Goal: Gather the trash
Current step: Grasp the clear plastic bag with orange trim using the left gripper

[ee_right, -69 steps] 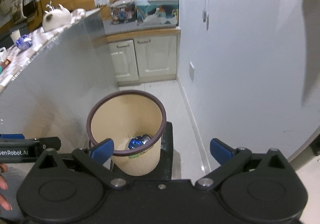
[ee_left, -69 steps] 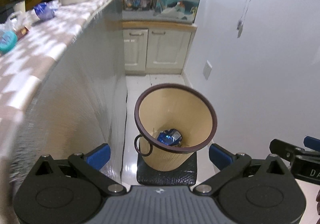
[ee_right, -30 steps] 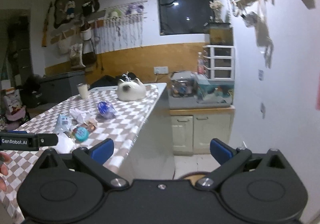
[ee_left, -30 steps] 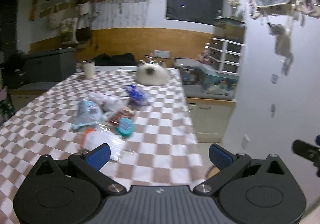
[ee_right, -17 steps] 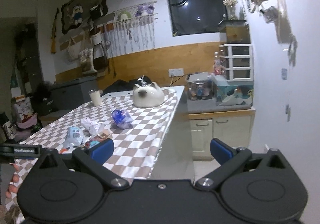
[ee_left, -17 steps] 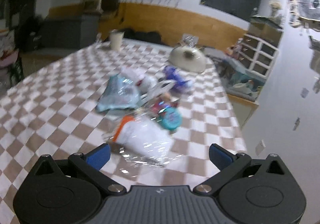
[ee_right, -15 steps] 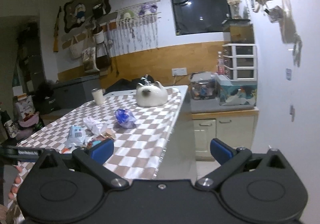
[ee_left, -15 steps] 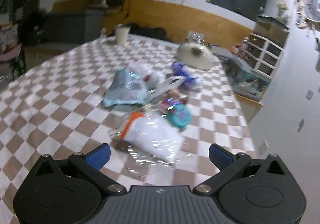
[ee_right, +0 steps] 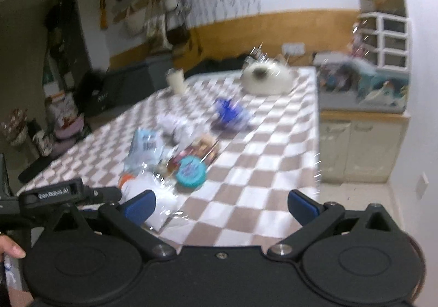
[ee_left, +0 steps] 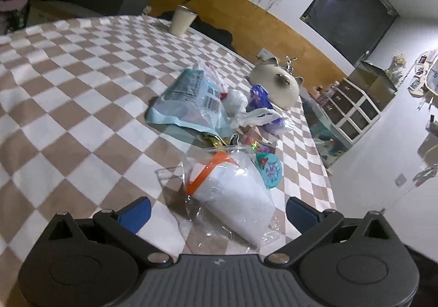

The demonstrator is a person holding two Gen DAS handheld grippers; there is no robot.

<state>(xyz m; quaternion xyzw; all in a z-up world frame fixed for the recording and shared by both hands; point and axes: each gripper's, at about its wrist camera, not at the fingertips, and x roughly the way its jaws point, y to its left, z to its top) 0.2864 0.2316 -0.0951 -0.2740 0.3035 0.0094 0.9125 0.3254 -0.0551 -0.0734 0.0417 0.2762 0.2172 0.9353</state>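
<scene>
I bring left gripper (ee_left: 217, 211) closer over checkered table (ee_left: 68, 93) than 0.5 s ago; jaws apart, straddling clear bag with white contents (ee_left: 232, 194). Right gripper (ee_right: 221, 204) apart, empty. Teal lid (ee_left: 271, 171) beside bag.

The checkered tabletop (ee_left: 82, 93) carries a clear bag with an orange band (ee_left: 232, 192), a teal round lid (ee_left: 269, 170), a light-blue packet (ee_left: 189, 101), a blue wrapper (ee_left: 258, 96), a cream cup (ee_left: 182, 20) and a cat-shaped ceramic piece (ee_left: 276, 82).
</scene>
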